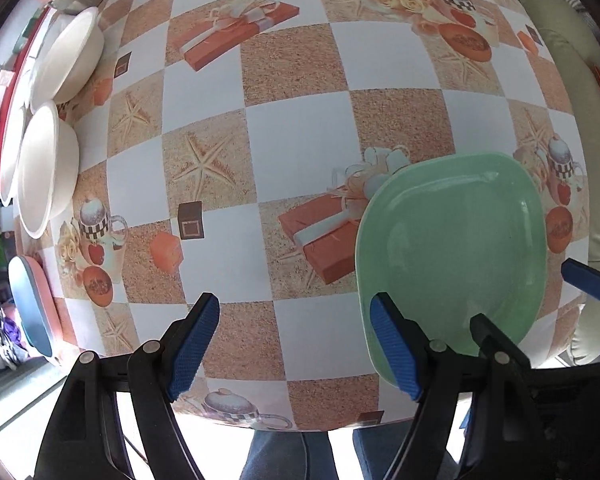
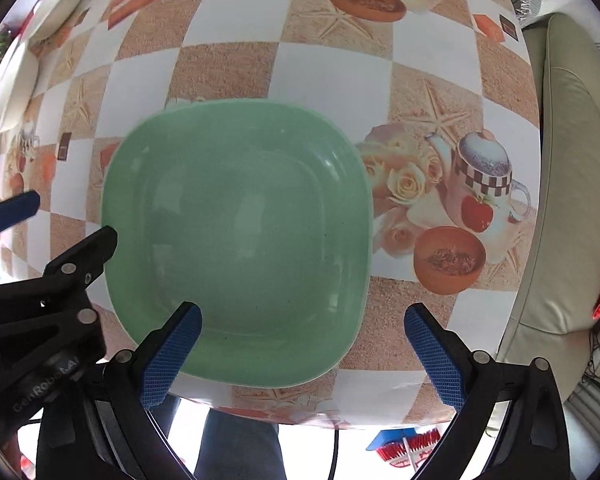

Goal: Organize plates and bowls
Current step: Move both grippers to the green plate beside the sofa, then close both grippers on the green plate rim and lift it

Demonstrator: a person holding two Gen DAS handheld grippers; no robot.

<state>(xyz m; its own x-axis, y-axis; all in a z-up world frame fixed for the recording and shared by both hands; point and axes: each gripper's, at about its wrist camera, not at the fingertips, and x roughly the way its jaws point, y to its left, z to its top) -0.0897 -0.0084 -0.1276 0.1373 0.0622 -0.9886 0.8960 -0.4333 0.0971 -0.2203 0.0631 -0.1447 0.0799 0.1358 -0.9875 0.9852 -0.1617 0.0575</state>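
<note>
left wrist view: the left gripper (image 1: 294, 346) is spread wide and pinches nothing. it hangs over the table (image 1: 300, 132) near the front edge. the green plate (image 1: 452, 252) lies flat on the table, just right of the left gripper, and one blue pad (image 1: 394, 352) covers its near edge. two white bowls (image 1: 56, 120) sit far left of the plate, tipped on their sides. a blue and pink stack (image 1: 34, 304) sits at the table's left edge.

right wrist view: the right gripper (image 2: 300, 356) is spread wide too, with nothing in it. the plate (image 2: 236, 236) lies just ahead of it, and its left pad (image 2: 172, 356) is over the plate's near rim. the left gripper (image 2: 40, 280) is beside the plate's left edge. a sofa (image 2: 560, 200) is right of the table (image 2: 300, 68).
</note>
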